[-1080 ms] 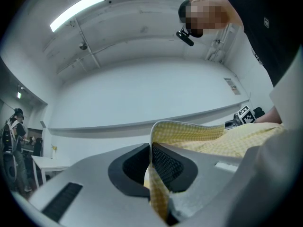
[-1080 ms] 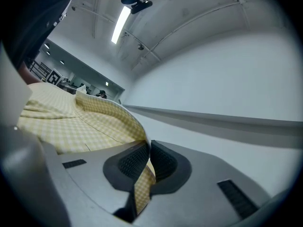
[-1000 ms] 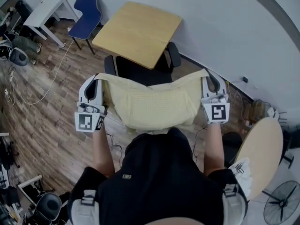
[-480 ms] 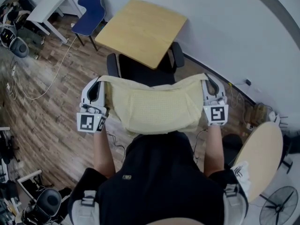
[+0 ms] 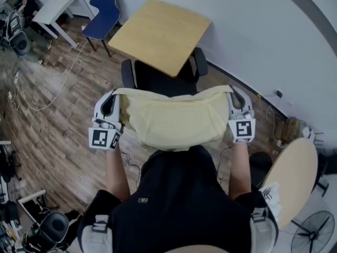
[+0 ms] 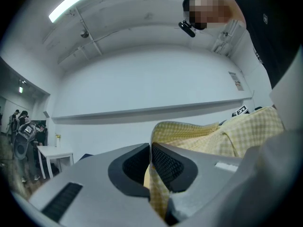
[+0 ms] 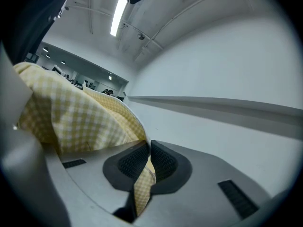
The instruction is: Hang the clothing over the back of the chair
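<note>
A pale yellow checked garment point(image 5: 176, 119) hangs stretched between my two grippers, held up in front of the person's chest. My left gripper point(image 5: 112, 95) is shut on its left top corner, and the cloth point(image 6: 189, 136) runs out of the pinched jaws. My right gripper point(image 5: 233, 92) is shut on the right top corner, with checked cloth point(image 7: 85, 112) trailing to the left. Just beyond the garment stands a black office chair point(image 5: 158, 78) with armrests, its seat partly hidden by the cloth and its back tucked under the wooden table point(image 5: 160, 33).
A blue chair point(image 5: 102, 12) and a white table point(image 5: 58, 7) stand at the far left. A round wooden table point(image 5: 292, 178) is at the right, a fan point(image 5: 316, 233) below it. Cables point(image 5: 31, 96) trail over the wood floor.
Both grippers and the garment have shifted slightly toward the chair, and the head view has drifted a little; both grips stay the same.
</note>
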`<action>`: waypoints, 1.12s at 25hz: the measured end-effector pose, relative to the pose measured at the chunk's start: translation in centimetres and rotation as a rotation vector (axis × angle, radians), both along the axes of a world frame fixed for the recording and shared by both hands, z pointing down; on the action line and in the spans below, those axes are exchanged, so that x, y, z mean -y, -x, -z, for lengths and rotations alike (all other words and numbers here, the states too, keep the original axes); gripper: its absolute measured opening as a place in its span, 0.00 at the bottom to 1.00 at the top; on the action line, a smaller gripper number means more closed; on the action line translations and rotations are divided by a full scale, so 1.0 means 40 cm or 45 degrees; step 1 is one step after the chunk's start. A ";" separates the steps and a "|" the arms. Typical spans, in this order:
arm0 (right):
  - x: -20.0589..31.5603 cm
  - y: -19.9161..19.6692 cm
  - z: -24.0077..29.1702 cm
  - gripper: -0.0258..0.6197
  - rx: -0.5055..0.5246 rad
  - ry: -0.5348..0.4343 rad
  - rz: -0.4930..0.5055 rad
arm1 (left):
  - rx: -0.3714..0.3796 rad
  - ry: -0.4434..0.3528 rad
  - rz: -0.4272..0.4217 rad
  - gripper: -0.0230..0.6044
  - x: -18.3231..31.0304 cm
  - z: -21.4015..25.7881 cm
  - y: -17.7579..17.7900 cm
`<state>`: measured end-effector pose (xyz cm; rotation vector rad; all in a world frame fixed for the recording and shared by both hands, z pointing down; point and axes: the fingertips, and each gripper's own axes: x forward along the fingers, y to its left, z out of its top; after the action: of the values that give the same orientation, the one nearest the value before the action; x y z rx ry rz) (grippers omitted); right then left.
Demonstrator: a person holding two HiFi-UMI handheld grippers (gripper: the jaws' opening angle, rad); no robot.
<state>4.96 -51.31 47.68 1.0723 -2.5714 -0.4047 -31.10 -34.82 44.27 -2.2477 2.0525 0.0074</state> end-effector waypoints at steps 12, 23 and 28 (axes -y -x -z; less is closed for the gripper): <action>-0.065 -0.059 -0.050 0.08 -0.042 0.040 -0.139 | -0.003 0.131 -0.046 0.06 -0.075 -0.077 -0.033; -0.204 -0.094 -0.113 0.08 -0.019 0.108 -0.221 | 0.031 0.124 -0.085 0.11 -0.175 -0.075 -0.033; -0.284 -0.110 -0.146 0.07 -0.013 0.141 -0.245 | 0.023 0.130 -0.105 0.11 -0.231 -0.086 -0.035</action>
<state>9.36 -39.94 53.52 1.2583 -2.4218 -0.2169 -29.68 -25.59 47.70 -2.3815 1.9932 -0.1141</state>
